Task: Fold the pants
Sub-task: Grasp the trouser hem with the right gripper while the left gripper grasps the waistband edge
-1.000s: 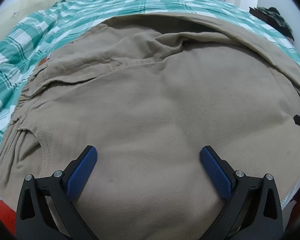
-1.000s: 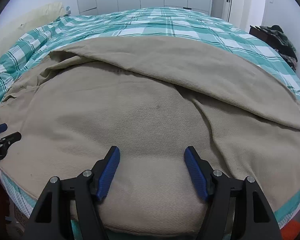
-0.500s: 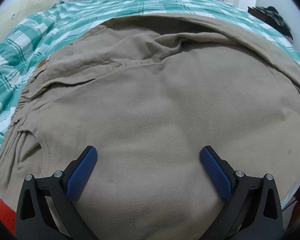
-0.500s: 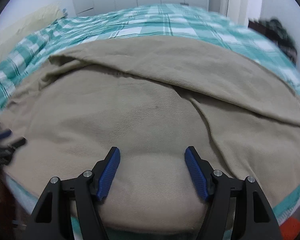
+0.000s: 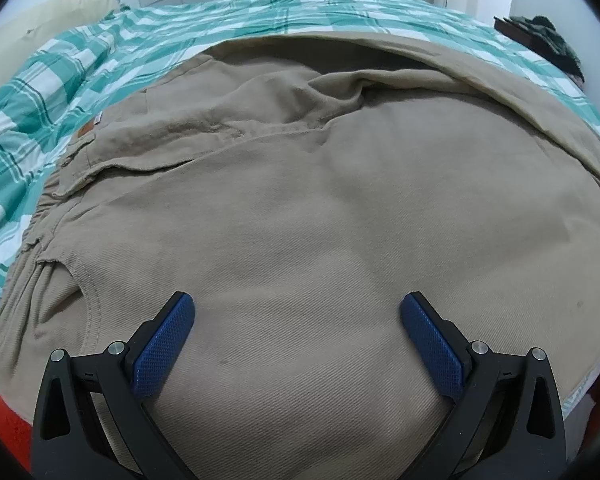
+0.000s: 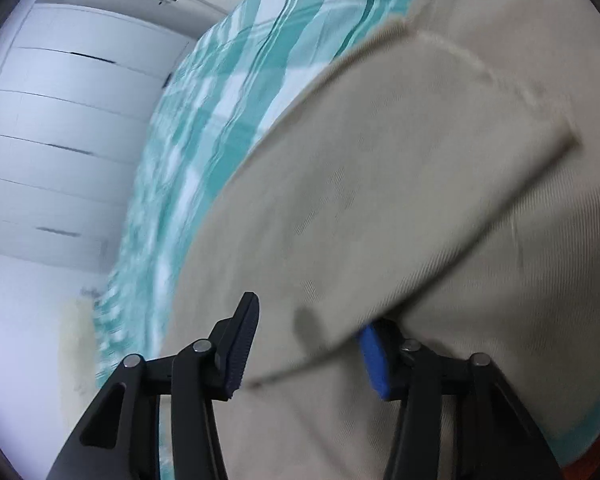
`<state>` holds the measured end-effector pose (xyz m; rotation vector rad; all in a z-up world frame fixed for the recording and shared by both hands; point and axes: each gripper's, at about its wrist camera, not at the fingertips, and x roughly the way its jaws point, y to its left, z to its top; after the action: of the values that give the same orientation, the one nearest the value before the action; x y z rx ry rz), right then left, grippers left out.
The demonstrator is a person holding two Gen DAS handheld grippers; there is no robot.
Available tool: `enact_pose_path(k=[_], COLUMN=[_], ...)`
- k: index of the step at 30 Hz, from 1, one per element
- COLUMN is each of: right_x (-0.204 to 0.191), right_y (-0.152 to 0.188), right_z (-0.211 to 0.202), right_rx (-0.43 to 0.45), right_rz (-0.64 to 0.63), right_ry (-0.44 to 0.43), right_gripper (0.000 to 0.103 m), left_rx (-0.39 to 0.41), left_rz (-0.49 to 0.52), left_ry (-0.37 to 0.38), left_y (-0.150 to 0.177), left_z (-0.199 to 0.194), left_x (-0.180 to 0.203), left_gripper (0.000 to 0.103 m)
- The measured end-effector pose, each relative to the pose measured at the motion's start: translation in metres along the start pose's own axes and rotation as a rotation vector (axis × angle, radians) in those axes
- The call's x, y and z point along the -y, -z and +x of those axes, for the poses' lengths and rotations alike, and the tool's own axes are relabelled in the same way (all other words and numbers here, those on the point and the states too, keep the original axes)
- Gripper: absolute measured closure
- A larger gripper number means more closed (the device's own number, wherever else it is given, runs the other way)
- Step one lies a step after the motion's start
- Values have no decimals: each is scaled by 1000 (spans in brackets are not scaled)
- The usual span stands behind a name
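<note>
Beige pants (image 5: pixel 320 200) lie spread on a bed with a green-and-white checked cover (image 5: pixel 148 40), waistband at the left and one leg folded over along the far side. My left gripper (image 5: pixel 296 328) hovers open just above the seat area, with nothing between its fingers. In the right wrist view the picture is rolled on its side and blurred. The right gripper (image 6: pixel 308 354) is at the edge of a pant leg (image 6: pixel 400 200); its jaws are closing, a flap of the beige cloth lies between them, and the blue pad (image 6: pixel 374 360) is tucked under the flap.
White wardrobe doors (image 6: pixel 68 120) stand beyond the bed. A cream pillow (image 5: pixel 40 12) lies at the bed's far left. Dark clothing (image 5: pixel 544 32) is piled on furniture at the far right. A red floor patch (image 5: pixel 4 432) shows by the near bed edge.
The right gripper has swung sideways along the pants and rolled over, and its jaws have narrowed around a flap of the leg. It has left the left wrist view. The left gripper has not moved.
</note>
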<state>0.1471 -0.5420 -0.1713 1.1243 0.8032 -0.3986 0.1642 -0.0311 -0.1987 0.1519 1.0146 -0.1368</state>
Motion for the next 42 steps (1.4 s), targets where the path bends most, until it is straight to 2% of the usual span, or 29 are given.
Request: enact_pose_path(k=[1, 2, 4, 7, 8, 9, 11, 13, 16, 19, 21, 24, 25, 26, 27, 28, 29, 30, 32, 35, 37, 38, 40, 41, 42], right_x=[-1, -2, -13, -52, -65, -76, -95, -110, -116, -109, -102, -83, -77, -71, -65, -61, -55, -52, -51, -71, -97, -114, -134, -136, -133], right_y=[-3, -4, -6, -4, -2, 0, 4, 14, 37, 54, 61, 64, 64, 64, 63, 61, 56, 52, 34, -2, -16, -19, -18, -17, -17], right_z=[4, 5, -1, -38, -57, -77, -111, -140, -181, -211, -227, -251, -256, -262, -264, -261, -254, -249, -226, -189, -192, -204, -234, -245, -246], right_rx=[19, 40, 70, 130, 148, 159, 166, 164, 160, 159, 150, 108, 75, 50, 27, -3, -49, -63, -52, 6, 91, 150, 233, 250, 241], right_rz=[-15, -32, -81, -250, -314, -363, -434, -498, -575, -641, -675, -689, -704, -714, -729, -741, -745, -744, -741, -771, -838, -883, -969, -1011, -1024], right_ry=[53, 101, 105, -17, -71, -122, -218, -295, -380, -421, -441, -526, -563, -588, -602, -605, -600, -582, -439, -194, -214, -281, -423, -465, -471], right_gripper=[94, 98, 99, 99, 99, 99, 99, 99, 100, 100, 100, 99, 100, 99, 99, 99, 99, 100, 100, 100, 100, 100, 99, 99, 99], left_rx=[-16, -51, -98, -50, -47, -52, -76, -83, -105, -130, -136, -153, -153, -160, -180, -212, -238, -248, -212, -18, 139, 206, 251, 240, 207], left_rz=[5, 9, -25, -225, -294, -393, -500, -558, -587, -613, -608, -621, -627, -628, -629, -637, -648, -658, -663, -633, -585, -549, -478, -447, -419], left_ry=[8, 22, 83, 286, 351, 451, 586, 654, 667, 726, 699, 670, 674, 681, 690, 694, 693, 684, 678, 709, 715, 700, 649, 622, 594], left_y=[-3, -7, -18, -46, -56, -72, -96, -118, -139, -152, -154, -150, -150, -149, -149, -148, -148, -147, -154, -167, -164, -157, -134, -120, -103], left_z=[-1, -5, -17, -39, -40, -37, -24, -10, 6, 15, 17, 19, 19, 19, 23, 28, 33, 35, 25, -35, -88, -113, -136, -138, -134], left_x=[-1, -4, -14, -48, -57, -68, -76, -79, -74, -73, -72, -76, -76, -76, -74, -72, -69, -69, -66, -67, -74, -78, -82, -80, -76], left_gripper=[1, 1, 1, 1, 1, 1, 1, 1, 1, 1, 1, 4, 18, 47, 63, 95, 100, 100, 101, 101, 101, 101, 100, 100, 100])
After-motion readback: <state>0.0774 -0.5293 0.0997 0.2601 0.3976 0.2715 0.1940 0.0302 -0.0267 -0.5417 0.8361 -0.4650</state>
